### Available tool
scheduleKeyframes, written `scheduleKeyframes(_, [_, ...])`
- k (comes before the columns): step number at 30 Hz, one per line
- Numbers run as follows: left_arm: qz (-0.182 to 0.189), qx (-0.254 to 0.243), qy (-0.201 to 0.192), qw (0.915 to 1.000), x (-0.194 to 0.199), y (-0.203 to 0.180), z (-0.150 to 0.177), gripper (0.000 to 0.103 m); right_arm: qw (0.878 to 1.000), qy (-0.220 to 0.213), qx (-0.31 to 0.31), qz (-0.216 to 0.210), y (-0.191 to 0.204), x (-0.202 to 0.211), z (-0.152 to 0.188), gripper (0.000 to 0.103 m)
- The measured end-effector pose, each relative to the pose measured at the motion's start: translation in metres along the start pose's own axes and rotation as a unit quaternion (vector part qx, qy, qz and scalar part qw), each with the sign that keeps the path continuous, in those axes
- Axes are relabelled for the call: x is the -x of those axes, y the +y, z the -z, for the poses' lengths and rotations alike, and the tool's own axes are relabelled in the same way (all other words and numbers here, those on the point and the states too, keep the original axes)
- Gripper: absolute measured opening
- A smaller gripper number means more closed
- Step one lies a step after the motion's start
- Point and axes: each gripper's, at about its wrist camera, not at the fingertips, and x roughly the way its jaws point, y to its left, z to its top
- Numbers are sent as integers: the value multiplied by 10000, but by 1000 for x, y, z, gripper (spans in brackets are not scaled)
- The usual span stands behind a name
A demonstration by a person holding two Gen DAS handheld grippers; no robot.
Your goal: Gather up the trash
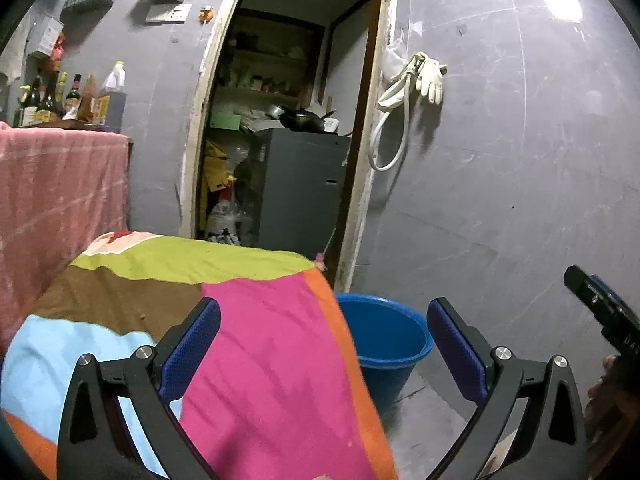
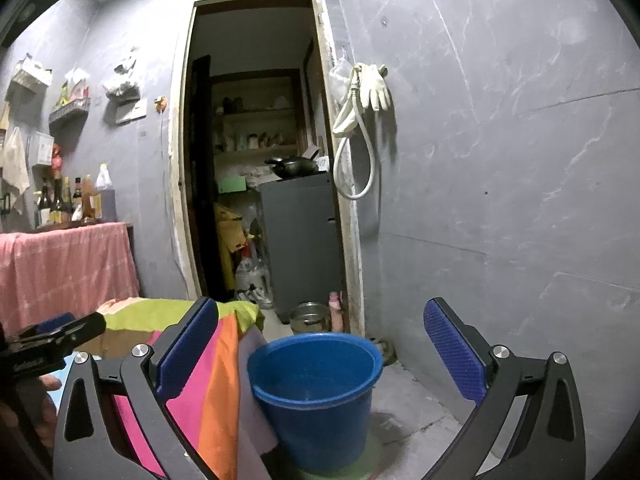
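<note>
Filling most of both views is the grey wall (image 2: 500, 160), scuffed and scratched, with a dark doorway (image 2: 256, 140) cut into it. Through that doorway stands a grey cabinet (image 2: 300, 240) with a black pan (image 2: 294, 166) on top, and clutter is piled on the floor beside it. Down at the left, a pink cloth (image 1: 60, 188) drapes a counter (image 2: 129, 225) that carries a row of bottles (image 1: 68, 100). In front sits a surface under a patchwork cover (image 1: 260, 340) of pink, green, brown, blue and orange. Just beside its orange edge, on the floor, there's the blue bucket (image 2: 316, 392), upright and open-topped; whether anything lies inside it, the pictures don't show. Behind the bucket, near the door frame, a small metal bowl (image 2: 308, 316) rests on the floor. Up on the wall right of the doorway hang a white hose (image 1: 390, 120) and pale gloves (image 1: 430, 78).

Now the tools: the left claw (image 1: 324, 344) is spread wide with nothing between its blue pads, hovering over the pink patch of the cover, the bucket just right of it. The right claw (image 2: 320, 348) is spread wide too, gripping nothing, and it frames the bucket squarely between its fingers. No loose piece of trash can be made out on cover or floor.
</note>
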Motion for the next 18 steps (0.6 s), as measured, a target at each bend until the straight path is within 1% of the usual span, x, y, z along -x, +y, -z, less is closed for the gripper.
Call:
scheduleKeyframes(3, [-136, -112, -5, 9998, 7, -2, 8, 101, 10000, 13, 49, 83, 1, 7, 6, 103])
scheduleKeyframes(8, [-272, -131, 14, 9995, 13, 2, 19, 101, 9994, 113, 270, 198, 6, 16, 21, 103])
scheduleKeyframes(14, [-399, -152, 9, 9991, 18, 5, 32, 101, 9984, 127, 466, 306, 10, 24, 37, 103])
scheduleKeyframes(18, [-437, -146, 19, 9989, 20, 7, 38, 101, 9984, 85, 460, 318, 8, 26, 41, 103])
